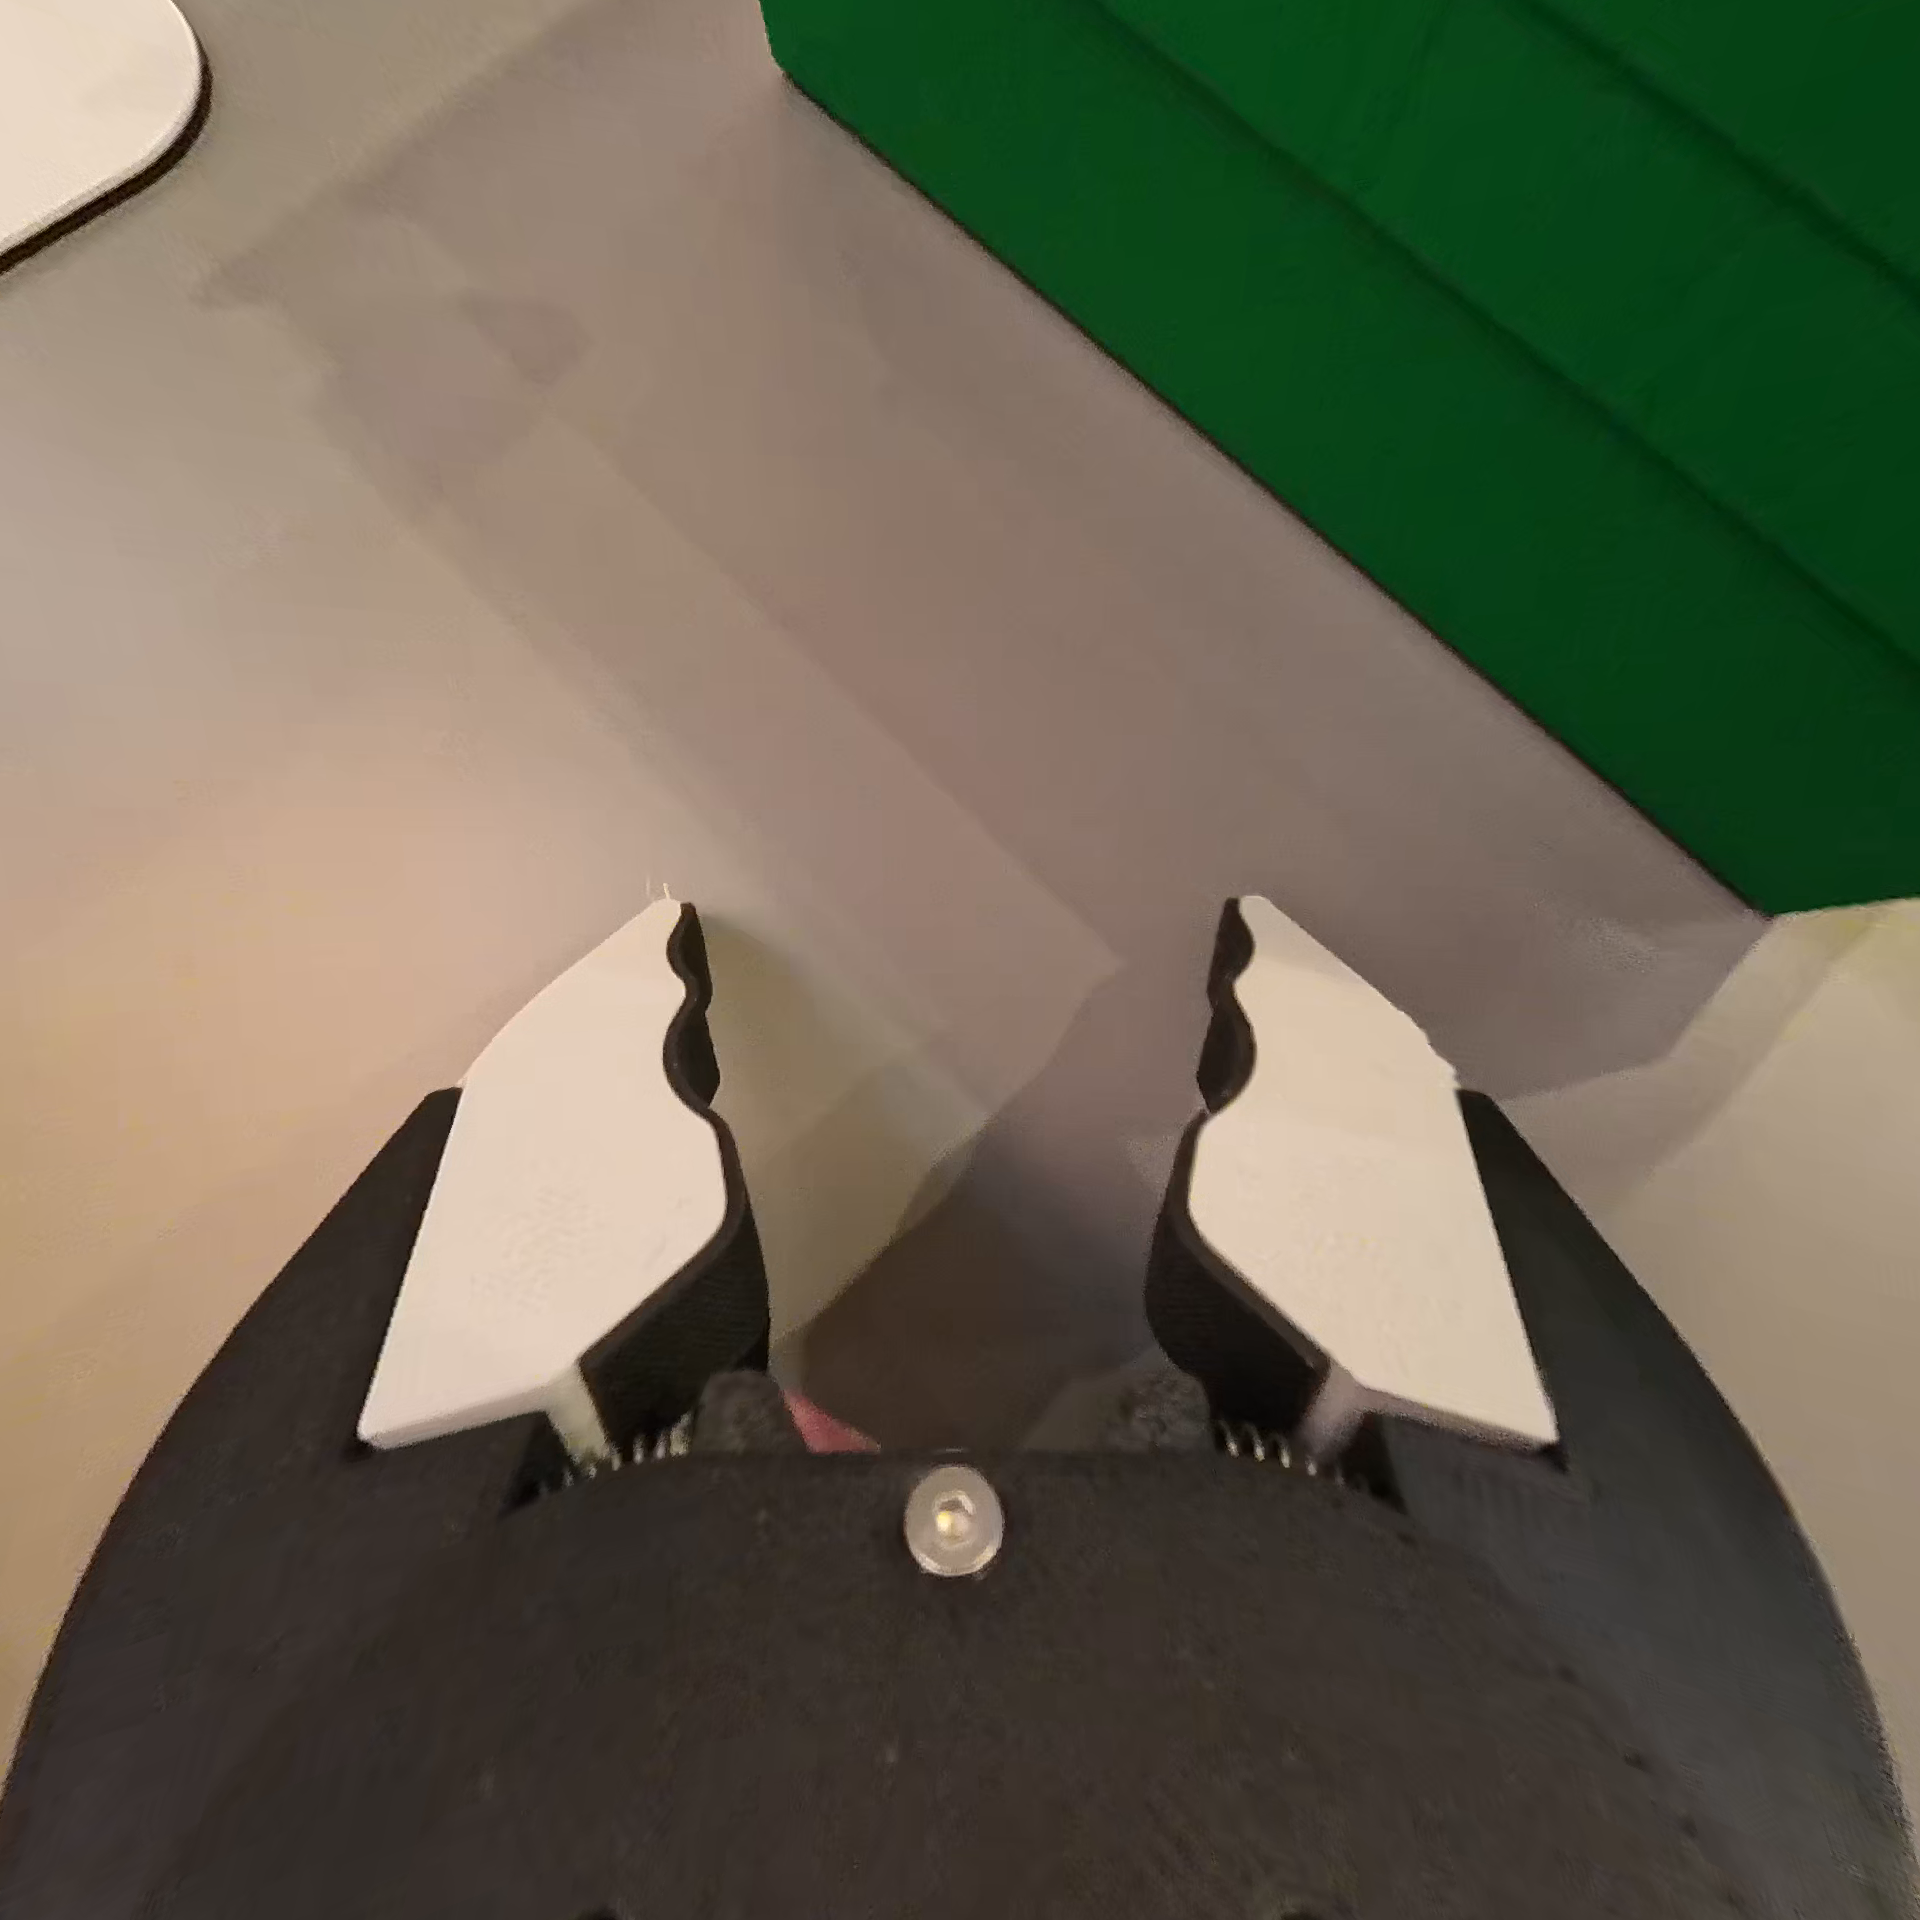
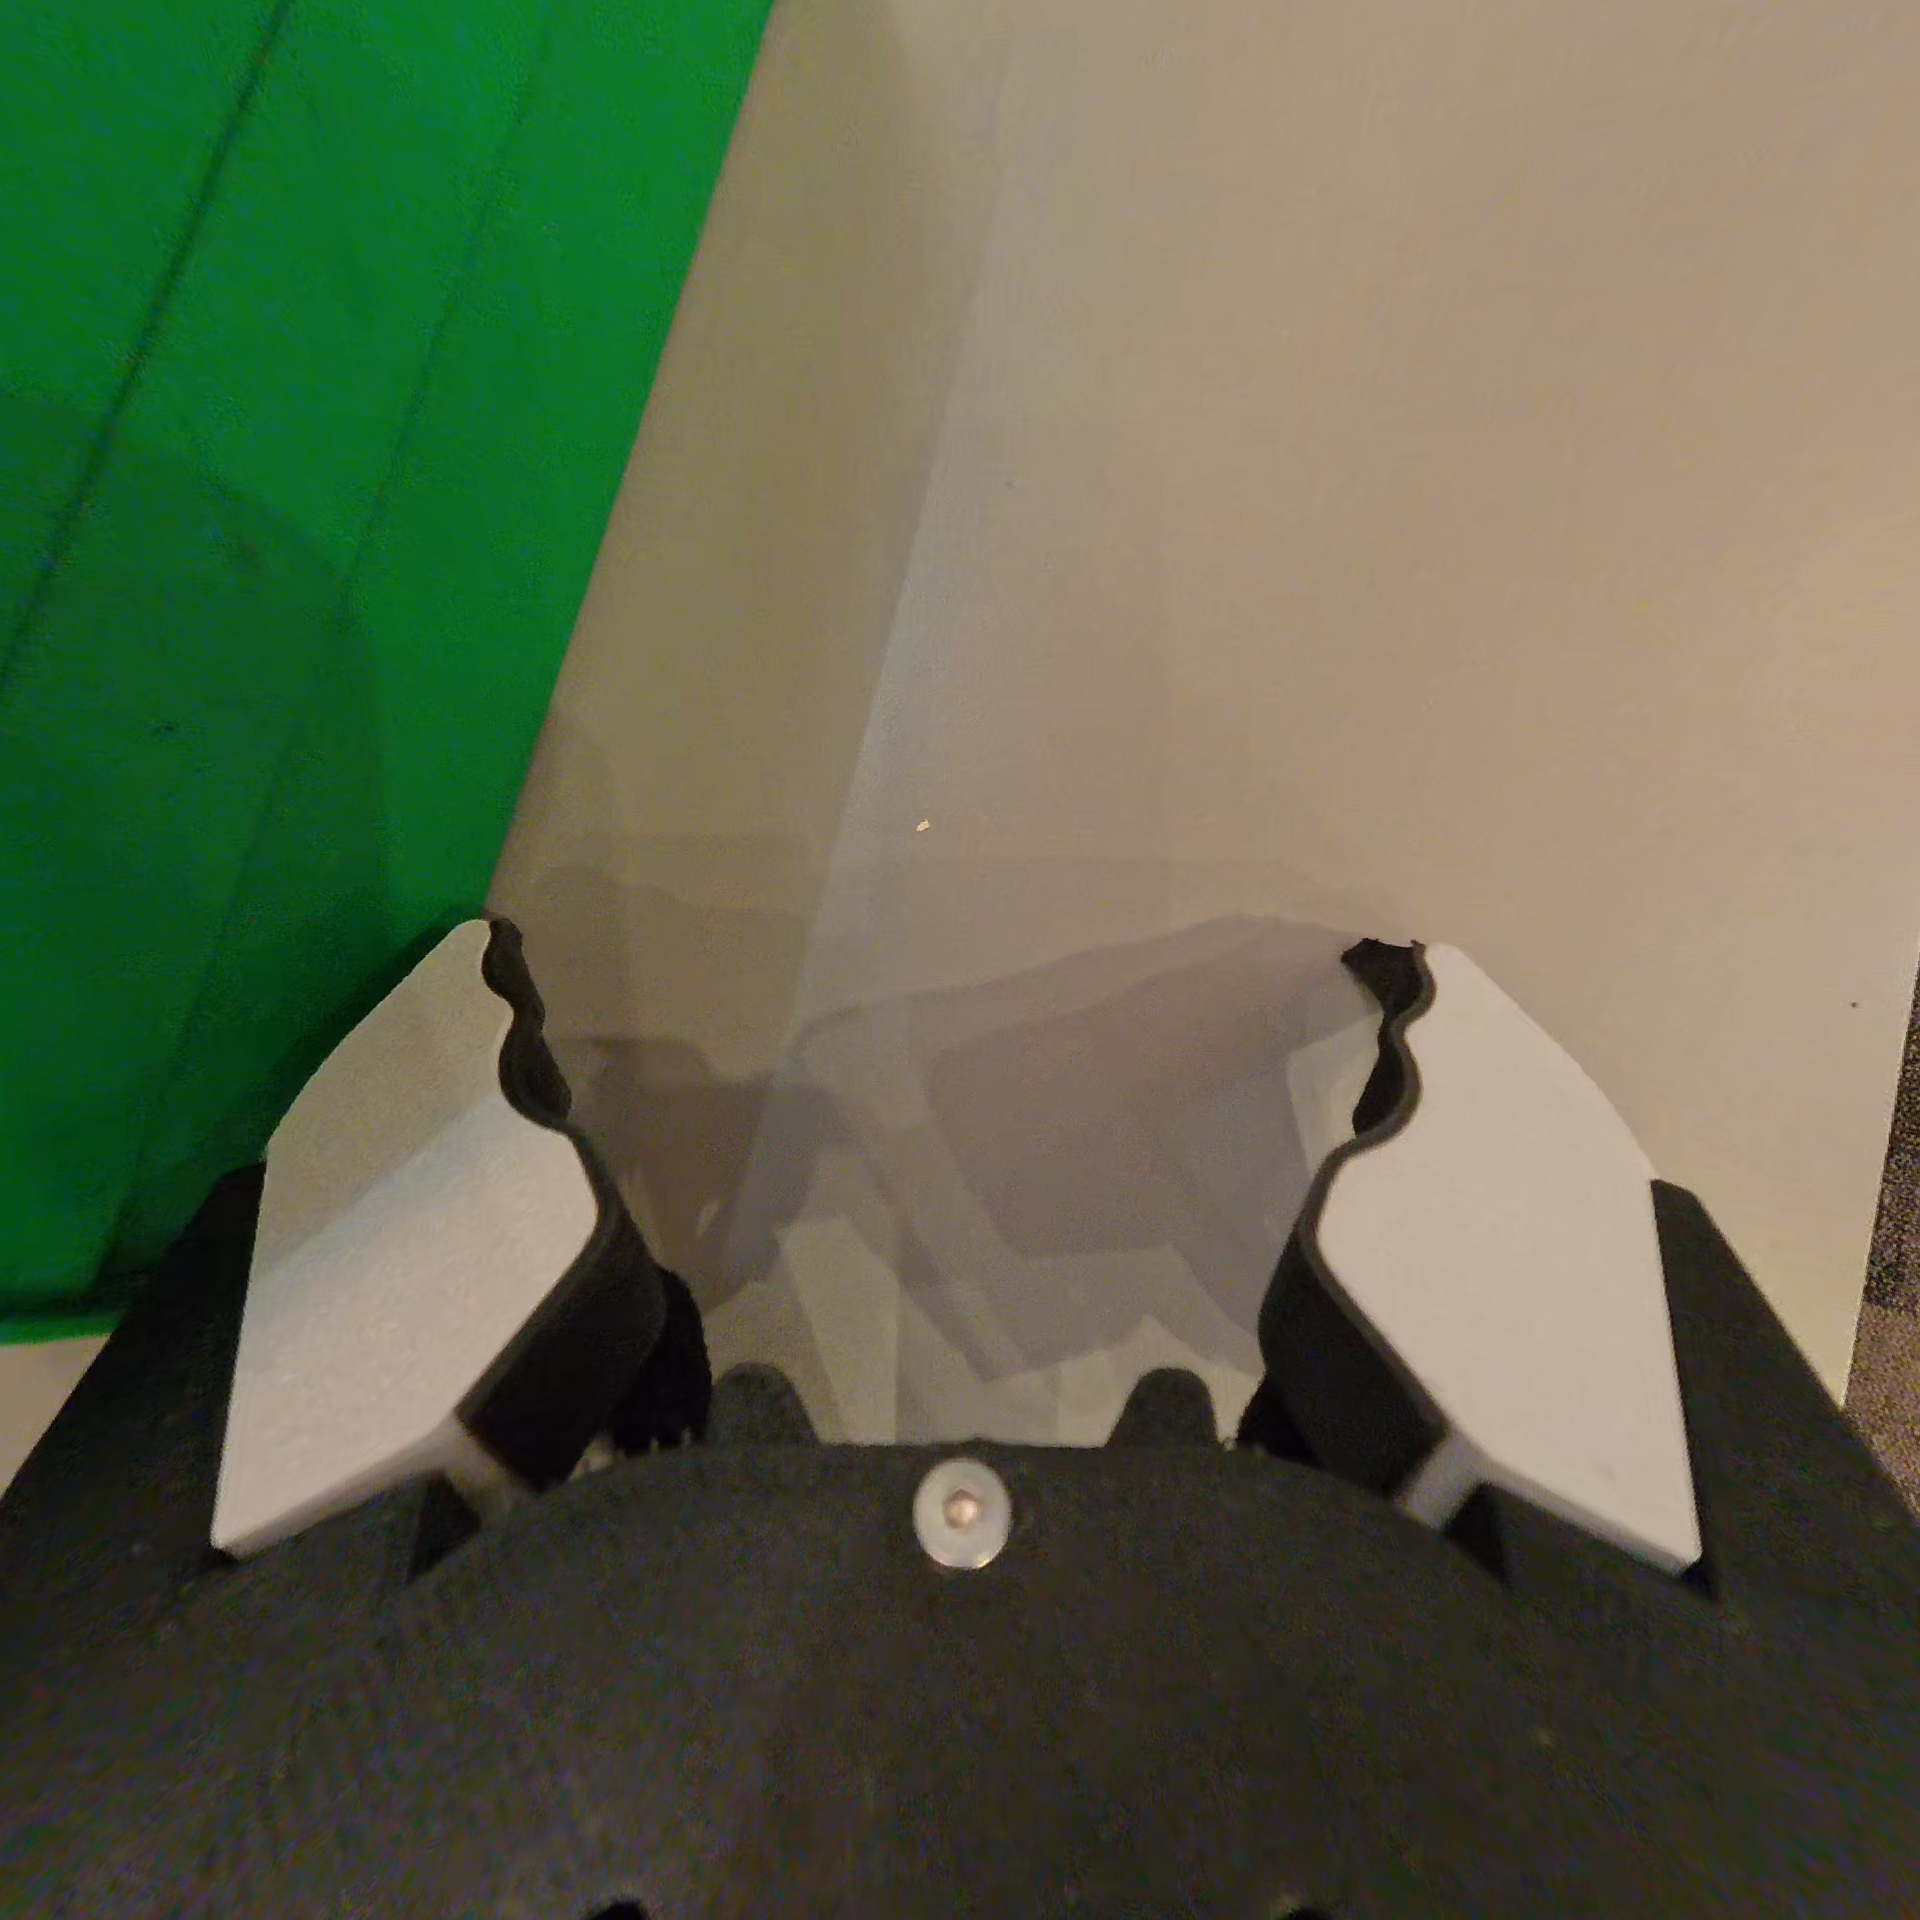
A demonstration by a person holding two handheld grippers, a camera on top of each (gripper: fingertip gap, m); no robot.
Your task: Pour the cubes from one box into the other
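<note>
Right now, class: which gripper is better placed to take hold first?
Neither left nor right stands out. The left gripper and right gripper are both open and empty over the white table beside the green cloth, and no box shows in either view.

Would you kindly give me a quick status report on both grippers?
Left gripper open, empty. Right gripper open, empty. No boxes or cubes in view; only white table and green cloth.
</note>
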